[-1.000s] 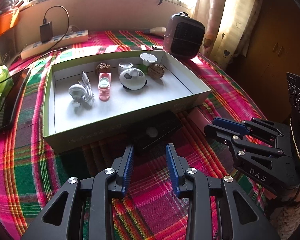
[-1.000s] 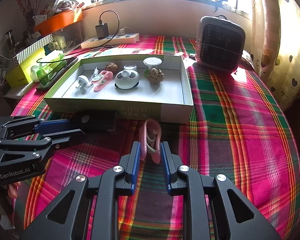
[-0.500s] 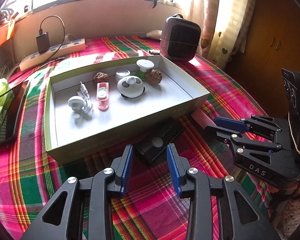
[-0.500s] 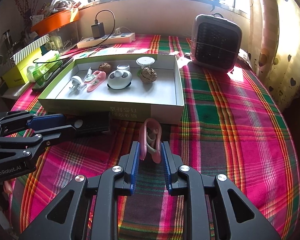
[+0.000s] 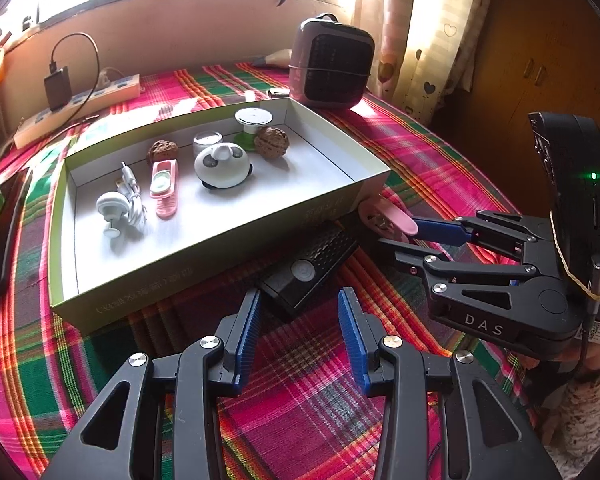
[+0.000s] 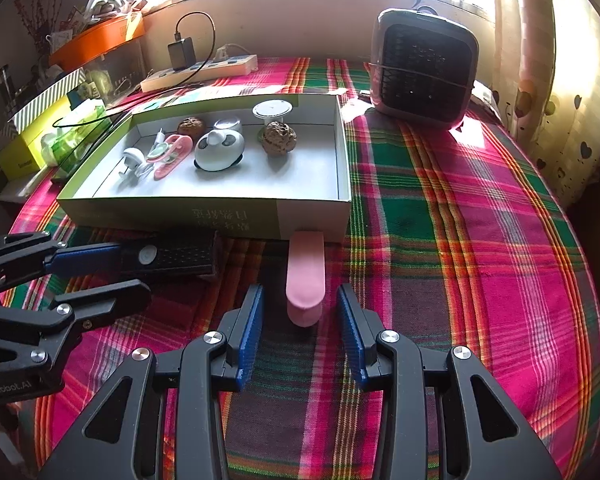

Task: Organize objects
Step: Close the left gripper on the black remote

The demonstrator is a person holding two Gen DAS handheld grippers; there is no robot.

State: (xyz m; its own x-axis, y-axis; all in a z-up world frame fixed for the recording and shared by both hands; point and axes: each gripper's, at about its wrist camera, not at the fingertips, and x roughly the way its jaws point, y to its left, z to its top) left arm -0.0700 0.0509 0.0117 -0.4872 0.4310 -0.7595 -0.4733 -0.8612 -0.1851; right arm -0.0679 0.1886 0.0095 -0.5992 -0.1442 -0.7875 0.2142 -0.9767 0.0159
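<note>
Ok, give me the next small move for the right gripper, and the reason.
Probably back the right gripper off: its jaws are opening, and the pink plastic clip lies flat on the plaid tablecloth between them, untouched, outside the shallow green cardboard box.

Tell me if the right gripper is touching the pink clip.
Apart. The right wrist view shows the pink clip lying on the cloth between the opening jaws of the right gripper, with plaid cloth visible on both sides between it and the blue pads.

The box (image 6: 204, 216) hides the pink clip's (image 6: 305, 276) far end in the right view
</note>
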